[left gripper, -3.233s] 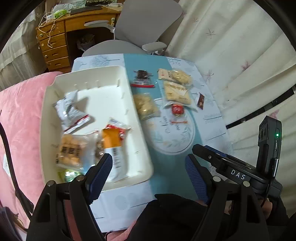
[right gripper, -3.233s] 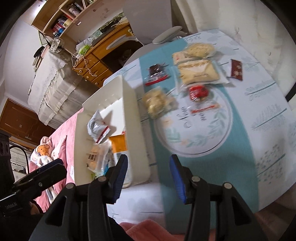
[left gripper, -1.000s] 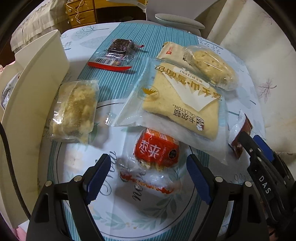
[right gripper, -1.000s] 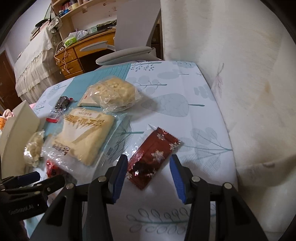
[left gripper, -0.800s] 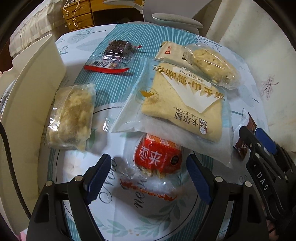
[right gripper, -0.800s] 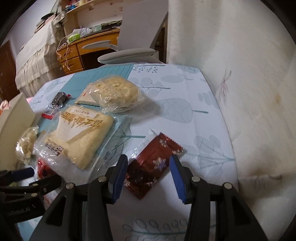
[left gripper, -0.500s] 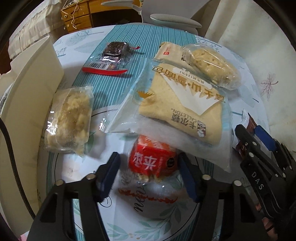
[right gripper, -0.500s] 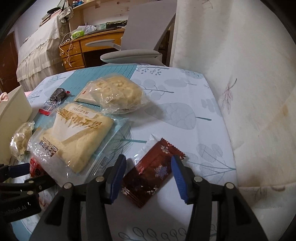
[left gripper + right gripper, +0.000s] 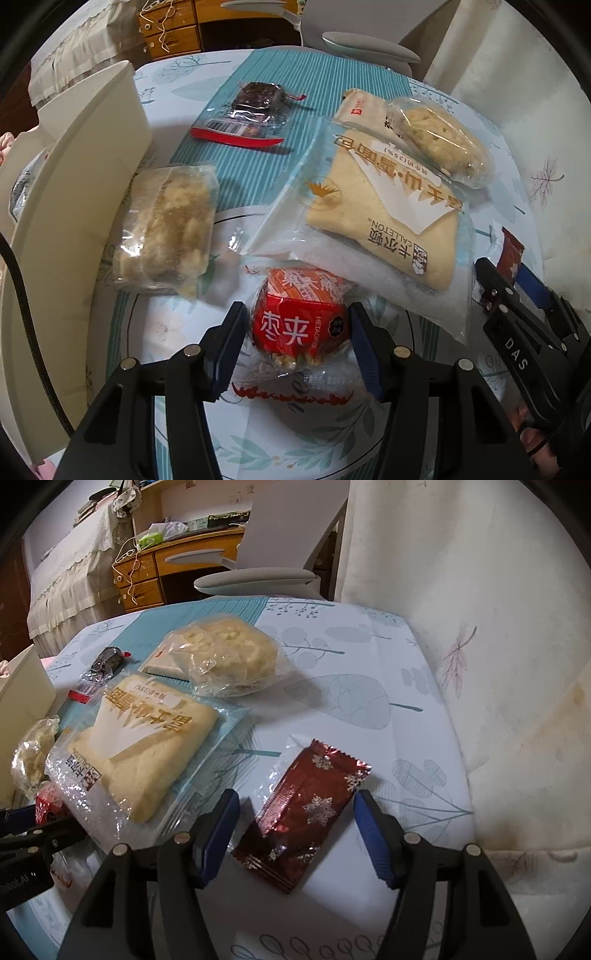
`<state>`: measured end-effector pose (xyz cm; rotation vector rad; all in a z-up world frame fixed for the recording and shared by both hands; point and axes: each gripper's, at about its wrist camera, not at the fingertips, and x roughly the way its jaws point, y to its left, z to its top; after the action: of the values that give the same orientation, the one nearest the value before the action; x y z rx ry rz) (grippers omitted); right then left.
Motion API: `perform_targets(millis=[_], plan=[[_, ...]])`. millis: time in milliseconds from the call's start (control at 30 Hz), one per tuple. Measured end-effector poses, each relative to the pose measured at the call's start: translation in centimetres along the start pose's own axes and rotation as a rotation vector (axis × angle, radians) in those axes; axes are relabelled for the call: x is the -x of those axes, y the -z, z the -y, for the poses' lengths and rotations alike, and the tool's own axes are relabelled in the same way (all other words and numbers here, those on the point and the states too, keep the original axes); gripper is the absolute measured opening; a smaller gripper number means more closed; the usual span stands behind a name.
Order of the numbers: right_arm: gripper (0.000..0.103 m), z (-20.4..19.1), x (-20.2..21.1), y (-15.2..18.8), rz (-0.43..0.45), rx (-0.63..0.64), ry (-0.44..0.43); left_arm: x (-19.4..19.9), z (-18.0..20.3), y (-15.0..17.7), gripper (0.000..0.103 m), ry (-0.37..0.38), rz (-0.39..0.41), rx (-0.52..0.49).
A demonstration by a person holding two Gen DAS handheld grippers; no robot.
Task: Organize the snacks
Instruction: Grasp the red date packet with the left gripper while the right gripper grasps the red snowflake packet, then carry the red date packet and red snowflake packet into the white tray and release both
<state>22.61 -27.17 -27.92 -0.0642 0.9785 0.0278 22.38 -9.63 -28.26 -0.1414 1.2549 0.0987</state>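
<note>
Left tongs (image 9: 295,332) were closed in on the small red-labelled snack in clear wrap (image 9: 301,326), blue pads touching the wrap on both sides, the packet resting on the printed table (image 9: 177,424). The large clear bag with a flat pale cake (image 9: 384,218) overlapped the far edge of the red snack, crowding it from beyond. To the left lay a clear packet of crumbly yellow pastry (image 9: 166,229), just beside the outer wall of the white plastic bin (image 9: 74,192). Open cloth showed between pastry and red snack.

Right tongs (image 9: 295,827) stood apart, straddling the near end of the dark red foil sachet with silver snowflakes (image 9: 306,805); neither pad touched it. Bare table lay to the right, running out to the edge at the pale curtain (image 9: 498,664). To the left, the flat cake bag's edge came near the sachet. Farther off sat a round pale bun in clear wrap (image 9: 229,657) and a dark cake packet with red strip (image 9: 251,110).
</note>
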Motion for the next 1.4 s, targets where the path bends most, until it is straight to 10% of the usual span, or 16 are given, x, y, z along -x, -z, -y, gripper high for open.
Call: perform_targets(millis=[167,1400], plan=[[0.038,0.3,0.1,-0.1,-0.021,-0.018,-0.036,1.5,-0.5,0.6,0.054,-0.002,0.014,0.002],[0.034,-4.1,13.9,6.7,-0.089,0.029,-0.318,17.9,-6.3,10.4,0.053,0.033,0.164,0.066]])
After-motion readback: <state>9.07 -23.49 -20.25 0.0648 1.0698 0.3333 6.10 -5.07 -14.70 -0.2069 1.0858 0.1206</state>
